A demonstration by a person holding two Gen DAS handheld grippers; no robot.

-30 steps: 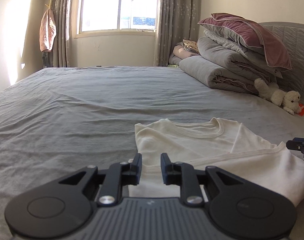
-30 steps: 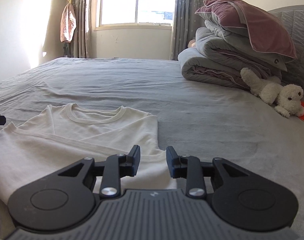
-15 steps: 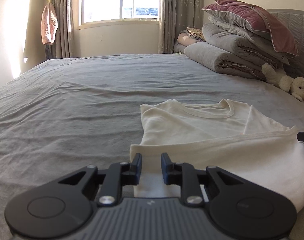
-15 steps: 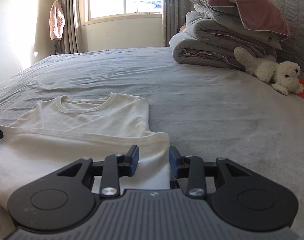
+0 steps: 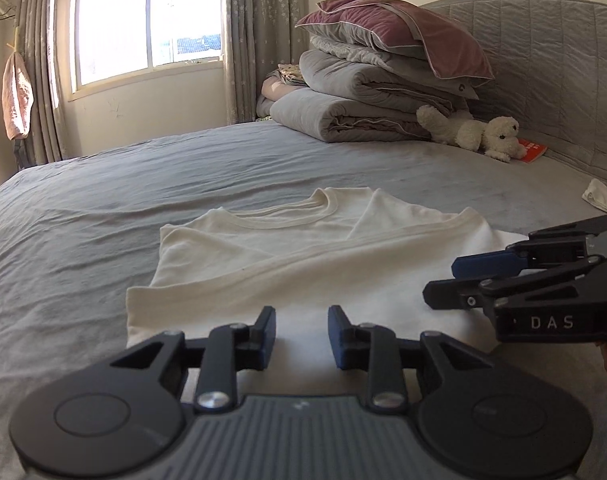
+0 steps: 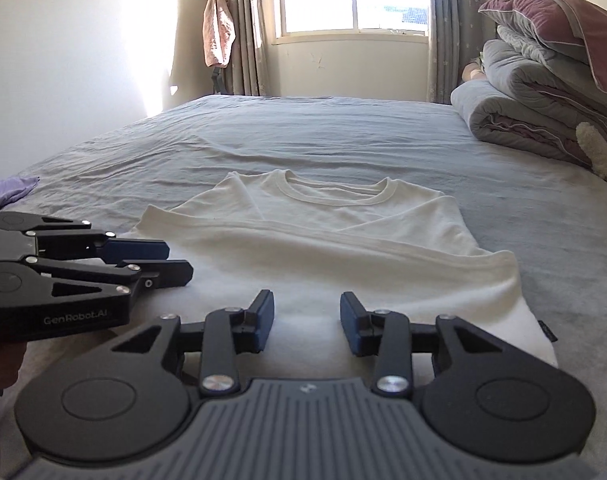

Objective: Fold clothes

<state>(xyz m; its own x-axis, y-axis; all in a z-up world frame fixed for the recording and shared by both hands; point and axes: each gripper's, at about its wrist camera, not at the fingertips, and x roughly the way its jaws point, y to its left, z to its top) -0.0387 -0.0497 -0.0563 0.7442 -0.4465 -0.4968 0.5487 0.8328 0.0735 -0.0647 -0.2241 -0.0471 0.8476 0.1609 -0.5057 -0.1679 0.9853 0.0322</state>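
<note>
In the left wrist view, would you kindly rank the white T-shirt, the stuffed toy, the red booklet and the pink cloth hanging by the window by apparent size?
1. White T-shirt, though nearness inflates it.
2. Stuffed toy and pink cloth: too alike to rank.
3. Red booklet, partly hidden.

folded cream cotton t-shirt (image 5: 303, 264) on grey-sheeted bed (image 5: 103, 208)
stacked grey quilts (image 5: 363, 116) behind it at the right; white plush toy (image 5: 471, 132) beside them.

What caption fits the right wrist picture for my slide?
Both grippers, left gripper and right gripper, opening over a folded cream T-shirt on a grey bed.
</note>
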